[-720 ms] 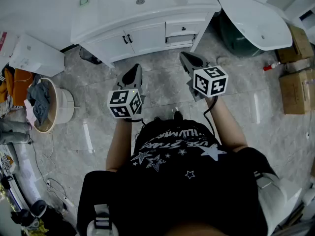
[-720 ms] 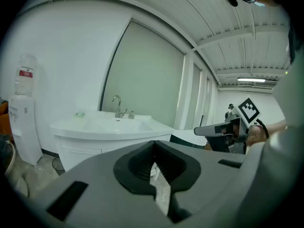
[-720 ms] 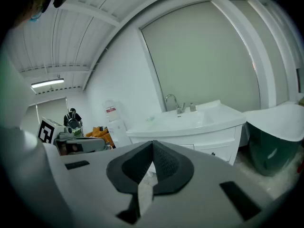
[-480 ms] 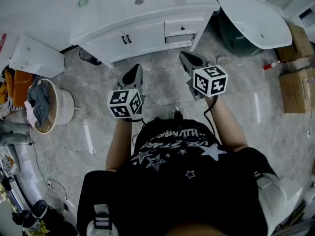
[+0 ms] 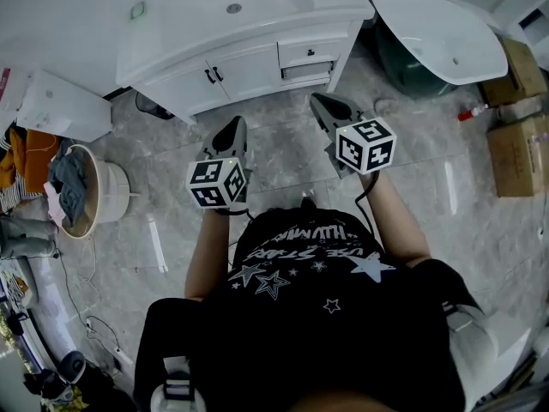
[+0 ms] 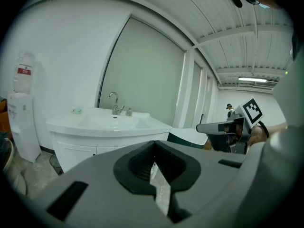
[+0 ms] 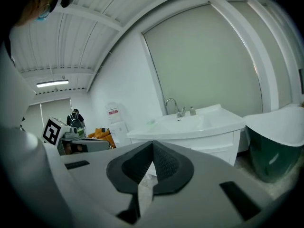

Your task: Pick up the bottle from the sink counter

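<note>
A white vanity with a sink counter (image 5: 197, 24) stands ahead of me across the grey floor. A small bottle (image 6: 128, 111) stands beside the faucet (image 6: 114, 103) at the back of the basin; the right gripper view shows this bottle (image 7: 192, 110) too. My left gripper (image 5: 232, 130) and right gripper (image 5: 322, 105) hang side by side over the floor, well short of the vanity. Both are shut with nothing between the jaws. A small green item (image 5: 137, 10) lies on the counter's left part.
A basket of clothes (image 5: 86, 187) and a white box (image 5: 60, 106) sit at the left. A white tub (image 5: 446, 33) stands right of the vanity, with cardboard boxes (image 5: 519, 157) beyond. A water dispenser (image 6: 21, 122) stands left of the vanity.
The vanity has slid slightly left and down in the head view. Both grippers keep about the same place and stay shut.
</note>
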